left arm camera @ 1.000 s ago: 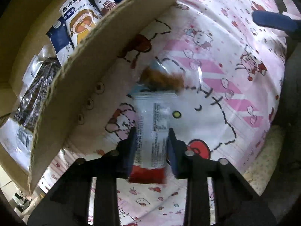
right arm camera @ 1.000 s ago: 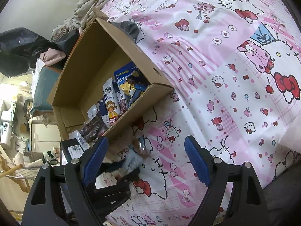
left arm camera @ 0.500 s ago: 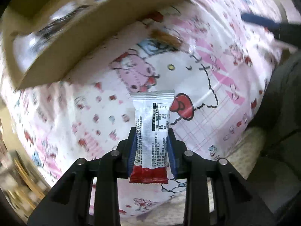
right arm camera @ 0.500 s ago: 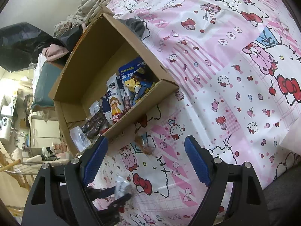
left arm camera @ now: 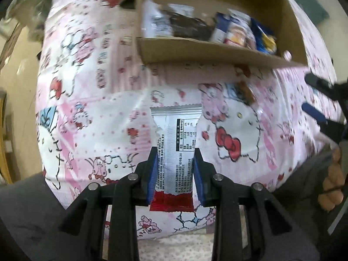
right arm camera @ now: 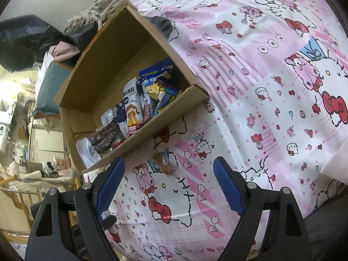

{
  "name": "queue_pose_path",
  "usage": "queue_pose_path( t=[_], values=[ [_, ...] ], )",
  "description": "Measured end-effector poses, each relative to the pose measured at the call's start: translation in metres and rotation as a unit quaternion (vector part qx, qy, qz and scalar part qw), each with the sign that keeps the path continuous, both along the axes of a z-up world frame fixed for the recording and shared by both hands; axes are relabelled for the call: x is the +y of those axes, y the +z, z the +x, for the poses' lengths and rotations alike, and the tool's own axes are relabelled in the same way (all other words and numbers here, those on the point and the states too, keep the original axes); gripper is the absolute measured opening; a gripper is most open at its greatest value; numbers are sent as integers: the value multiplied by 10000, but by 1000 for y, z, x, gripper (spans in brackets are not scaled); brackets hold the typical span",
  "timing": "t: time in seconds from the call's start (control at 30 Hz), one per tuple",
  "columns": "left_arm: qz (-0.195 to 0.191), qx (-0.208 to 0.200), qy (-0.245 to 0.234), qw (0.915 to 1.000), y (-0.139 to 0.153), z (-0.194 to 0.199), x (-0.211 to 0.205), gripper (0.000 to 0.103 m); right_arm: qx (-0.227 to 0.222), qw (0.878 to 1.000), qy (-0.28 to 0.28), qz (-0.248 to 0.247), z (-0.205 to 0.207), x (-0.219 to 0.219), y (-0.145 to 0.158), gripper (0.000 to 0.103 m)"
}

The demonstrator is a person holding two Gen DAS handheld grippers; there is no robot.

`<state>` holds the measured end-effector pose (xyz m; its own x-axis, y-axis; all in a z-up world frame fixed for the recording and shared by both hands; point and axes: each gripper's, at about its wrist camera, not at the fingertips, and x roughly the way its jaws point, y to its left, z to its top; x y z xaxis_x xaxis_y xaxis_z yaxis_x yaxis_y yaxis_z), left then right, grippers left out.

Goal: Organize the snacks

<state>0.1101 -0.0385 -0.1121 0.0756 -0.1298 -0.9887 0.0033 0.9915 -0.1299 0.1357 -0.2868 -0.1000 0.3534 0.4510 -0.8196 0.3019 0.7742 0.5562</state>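
My left gripper [left arm camera: 175,156] is shut on a silver snack packet with a red end [left arm camera: 176,148], held above the pink cartoon bedsheet [left arm camera: 91,108]. A cardboard box [left arm camera: 206,52] lies ahead of it, with several snack packs [left arm camera: 191,26] inside. A small clear pack with a brown snack [left arm camera: 244,91] lies on the sheet in front of the box. My right gripper [right arm camera: 167,174] is open and empty above the sheet, with that brown snack [right arm camera: 164,165] just beyond its fingers. The box [right arm camera: 165,119] and its packs [right arm camera: 139,106] show in the right wrist view.
The sheet's front edge drops to a dark surface [right arm camera: 322,235]. Black bags and clothes [right arm camera: 28,41] are piled behind the box. Room furniture [right arm camera: 41,139] stands at the left. My right gripper shows at the right edge of the left wrist view [left arm camera: 317,100].
My left gripper lifted the silver packet off the sheet and swung back and left, so it now faces the box opening. My right gripper stayed open and shifted slightly.
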Motion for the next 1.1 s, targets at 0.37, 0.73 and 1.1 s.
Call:
queue_pose_path(
  t=[0.37,0.73,1.1],
  values=[
    [-84,-216,654,9976,1,20,49,26,299,9969,721,55,17,29,-21,75],
    [-99,-251,517,9983,1,22,42,26,238,9626,2292,-1423,41,107,-46,49],
    [-15,-295,609,9977,2,23,44,26,198,9594,2618,-1030,32,113,-44,15]
  ],
)
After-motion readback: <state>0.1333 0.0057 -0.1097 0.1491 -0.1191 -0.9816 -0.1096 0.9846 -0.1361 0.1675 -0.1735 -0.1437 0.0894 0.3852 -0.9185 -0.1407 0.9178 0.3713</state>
